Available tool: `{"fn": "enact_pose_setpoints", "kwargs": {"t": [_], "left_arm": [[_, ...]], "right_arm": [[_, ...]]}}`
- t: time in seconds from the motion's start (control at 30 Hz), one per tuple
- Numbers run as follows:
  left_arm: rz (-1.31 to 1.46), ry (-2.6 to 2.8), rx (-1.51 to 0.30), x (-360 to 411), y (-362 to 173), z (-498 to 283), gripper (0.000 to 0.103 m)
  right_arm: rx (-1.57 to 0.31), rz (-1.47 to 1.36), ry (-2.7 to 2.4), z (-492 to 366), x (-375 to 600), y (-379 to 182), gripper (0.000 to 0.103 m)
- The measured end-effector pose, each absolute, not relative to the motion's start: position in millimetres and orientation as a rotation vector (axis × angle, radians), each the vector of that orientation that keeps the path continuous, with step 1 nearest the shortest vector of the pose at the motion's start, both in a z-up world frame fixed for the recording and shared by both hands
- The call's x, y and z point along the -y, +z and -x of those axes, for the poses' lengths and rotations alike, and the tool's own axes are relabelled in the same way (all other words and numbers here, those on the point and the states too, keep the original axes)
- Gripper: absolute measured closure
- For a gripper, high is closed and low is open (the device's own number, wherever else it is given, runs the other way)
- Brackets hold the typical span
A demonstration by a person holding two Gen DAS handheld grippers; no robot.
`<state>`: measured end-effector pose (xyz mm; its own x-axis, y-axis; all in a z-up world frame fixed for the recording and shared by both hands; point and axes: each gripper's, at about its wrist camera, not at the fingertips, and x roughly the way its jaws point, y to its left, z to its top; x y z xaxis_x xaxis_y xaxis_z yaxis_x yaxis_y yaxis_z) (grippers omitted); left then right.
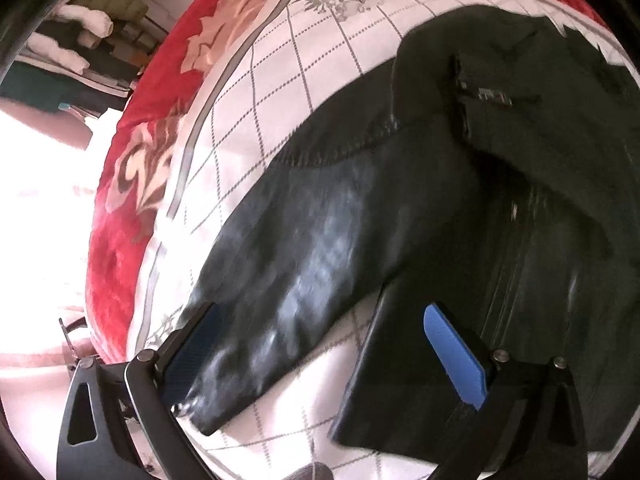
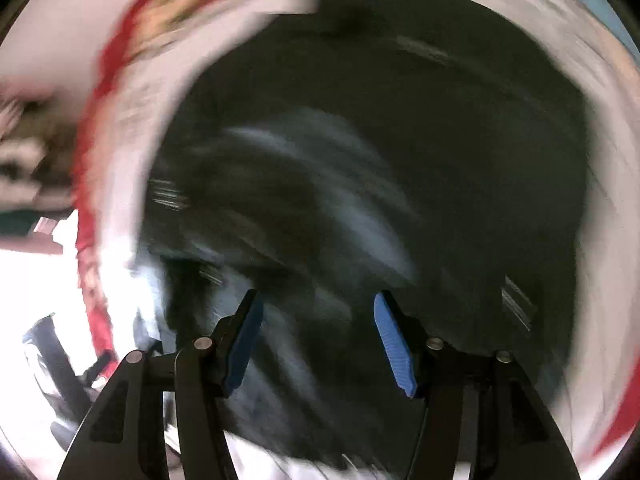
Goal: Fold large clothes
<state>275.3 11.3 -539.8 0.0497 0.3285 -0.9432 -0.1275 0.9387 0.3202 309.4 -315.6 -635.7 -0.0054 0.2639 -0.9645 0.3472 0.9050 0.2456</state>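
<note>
A large black leather jacket [image 1: 460, 184] lies spread on a white checked bedspread [image 1: 280, 60]. One sleeve [image 1: 288, 280] runs toward the lower left. My left gripper [image 1: 320, 340] is open, its blue-padded fingers on either side of the sleeve's cuff end, just above it. In the right wrist view the jacket [image 2: 400, 140] fills the frame, heavily blurred. My right gripper [image 2: 318, 332] is open and empty above the dark leather.
The bedspread has a red floral border [image 1: 132, 184] along the bed's left edge. Stacked folded clothes [image 1: 92, 20] sit on shelves at the upper left. Bright floor shows past the bed's left edge [image 1: 40, 200].
</note>
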Motion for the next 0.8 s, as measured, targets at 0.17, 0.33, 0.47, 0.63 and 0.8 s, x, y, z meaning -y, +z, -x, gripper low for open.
{"fn": "enact_pose_setpoints", "kwargs": {"t": [0.17,0.33,0.47,0.63,0.8], "left_arm": [[-0.21,0.332,-1.533,-11,-550,-247,0.0],[-0.269,0.342,-1.576,-4,-563,-224,0.0],[-0.28,0.364,-1.567,0,-562,-217,0.0],[-0.251,0.394,-1.558,6,-559,-211,0.0],[-0.154,0.452,-1.578,-6,-554,-198,0.0]], "right_arm": [[-1.715,-0.497,-0.369,-182,384,-677,0.042],[-1.712,-0.53,-0.385,-140,391,-713,0.047],[-1.687,-0.522,-0.402,-119,399,-710,0.086],[-1.678,-0.478,-0.412,-92,404,-707,0.091],[-1.765,-0.413,-0.399,-107,402,-706,0.087]]}}
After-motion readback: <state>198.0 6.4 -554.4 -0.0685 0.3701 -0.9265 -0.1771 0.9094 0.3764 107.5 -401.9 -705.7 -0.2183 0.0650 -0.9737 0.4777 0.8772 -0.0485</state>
